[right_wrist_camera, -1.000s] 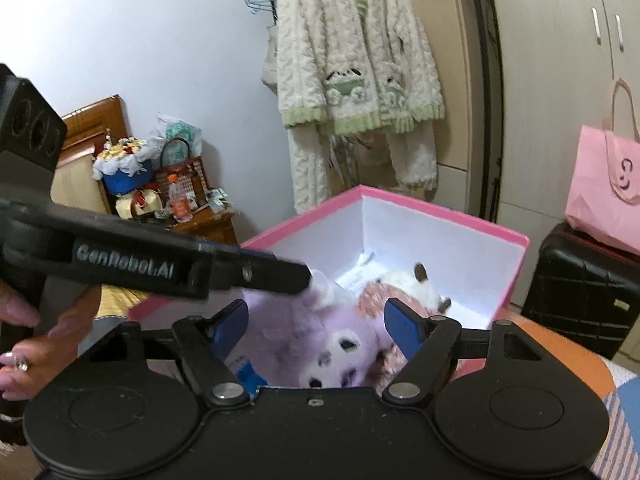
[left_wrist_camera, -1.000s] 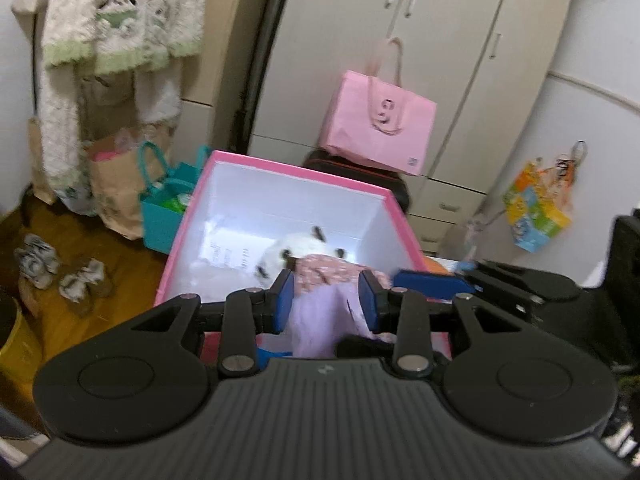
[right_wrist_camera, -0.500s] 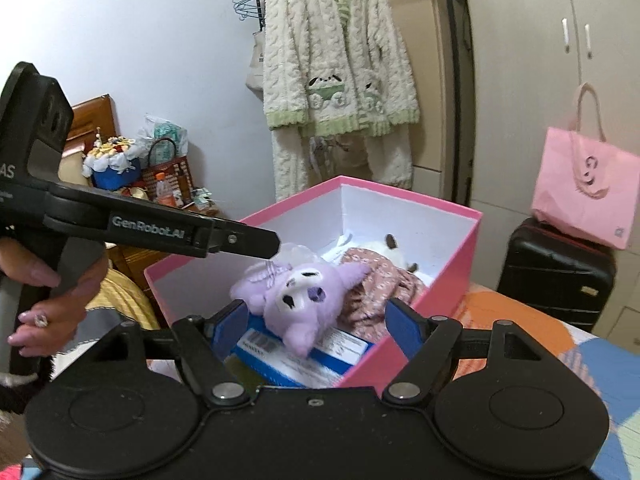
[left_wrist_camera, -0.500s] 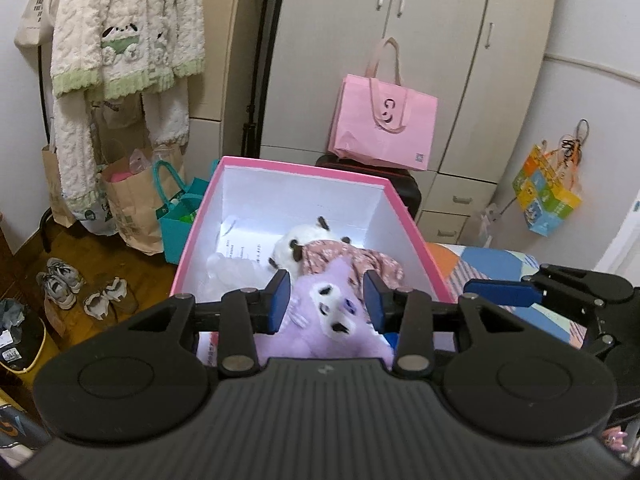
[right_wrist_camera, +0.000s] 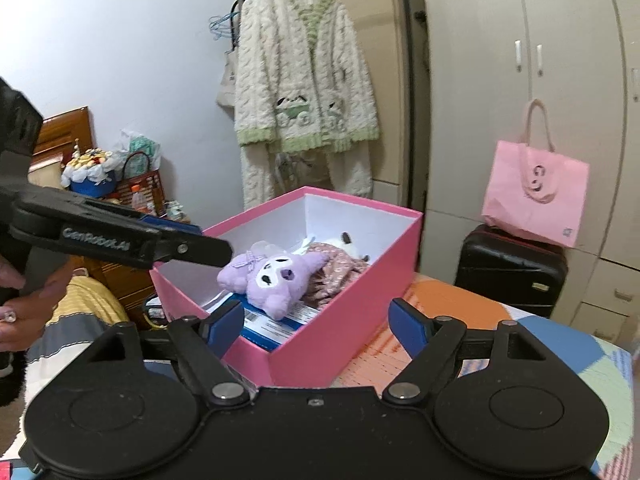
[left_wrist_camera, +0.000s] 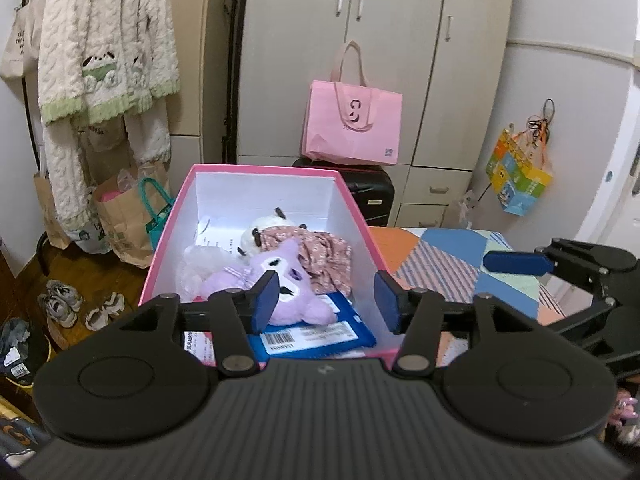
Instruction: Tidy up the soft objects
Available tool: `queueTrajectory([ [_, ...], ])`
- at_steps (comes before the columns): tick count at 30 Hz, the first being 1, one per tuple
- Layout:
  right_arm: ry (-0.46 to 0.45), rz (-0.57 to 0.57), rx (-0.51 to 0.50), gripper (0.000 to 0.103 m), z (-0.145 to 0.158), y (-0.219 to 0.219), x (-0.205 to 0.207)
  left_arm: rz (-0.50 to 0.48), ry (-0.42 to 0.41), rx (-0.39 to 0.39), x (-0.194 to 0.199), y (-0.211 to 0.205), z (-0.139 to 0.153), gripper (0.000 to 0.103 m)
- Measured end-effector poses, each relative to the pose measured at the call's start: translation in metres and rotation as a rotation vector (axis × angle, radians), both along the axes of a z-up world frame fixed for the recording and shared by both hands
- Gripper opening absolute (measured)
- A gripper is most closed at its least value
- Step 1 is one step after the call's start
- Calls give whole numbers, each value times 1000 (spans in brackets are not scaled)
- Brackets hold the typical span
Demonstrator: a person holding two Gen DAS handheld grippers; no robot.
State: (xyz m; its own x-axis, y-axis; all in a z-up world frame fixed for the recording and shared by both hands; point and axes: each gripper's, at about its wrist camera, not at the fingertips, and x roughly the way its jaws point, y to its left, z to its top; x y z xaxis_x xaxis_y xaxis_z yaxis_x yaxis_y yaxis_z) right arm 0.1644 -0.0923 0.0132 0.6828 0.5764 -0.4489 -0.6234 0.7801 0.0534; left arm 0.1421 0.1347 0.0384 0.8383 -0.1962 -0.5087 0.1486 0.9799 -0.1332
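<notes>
Bedroom clutter rings a patchwork bed cover [left_wrist_camera: 448, 264], where both claws hang wide and empty. Between the fingers of the left claw [left_wrist_camera: 326, 300], slightly left of centre and just beyond them, lies the purple plush [left_wrist_camera: 276, 280] inside the pink box [left_wrist_camera: 360, 216]. It sprawls across the box on a blue packet [left_wrist_camera: 320, 334], touching a floral cloth [left_wrist_camera: 324, 252] and a white plush [left_wrist_camera: 266, 226] farther in. The right claw [right_wrist_camera: 318, 326] sits lower, outside the box's near corner, so the left looks nearer to the toys. From the right view the left claw's arm crosses above the box's left rim. A pink tote [left_wrist_camera: 352, 124] on a black suitcase [left_wrist_camera: 372, 188] stands beyond, a knitted cardigan [left_wrist_camera: 108, 44] hanging far left.
</notes>
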Motion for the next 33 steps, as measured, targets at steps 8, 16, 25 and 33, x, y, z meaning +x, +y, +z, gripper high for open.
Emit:
queueTrajectory([
  [8, -37, -95, 6, 86, 6, -26, -28, -46, -15, 5, -26, -19, 2, 58],
  [16, -80, -198, 8, 87, 8, -48, -58, -77, -44, -10, -51, -33, 3, 61],
  [25, -105, -329, 24, 97, 1, -63, -82, -40, -83, -38, -68, -44, -4, 67],
  [33, -69, -458, 0, 103, 3, -71, -93, 6, -100, -14, -73, -50, -13, 98],
])
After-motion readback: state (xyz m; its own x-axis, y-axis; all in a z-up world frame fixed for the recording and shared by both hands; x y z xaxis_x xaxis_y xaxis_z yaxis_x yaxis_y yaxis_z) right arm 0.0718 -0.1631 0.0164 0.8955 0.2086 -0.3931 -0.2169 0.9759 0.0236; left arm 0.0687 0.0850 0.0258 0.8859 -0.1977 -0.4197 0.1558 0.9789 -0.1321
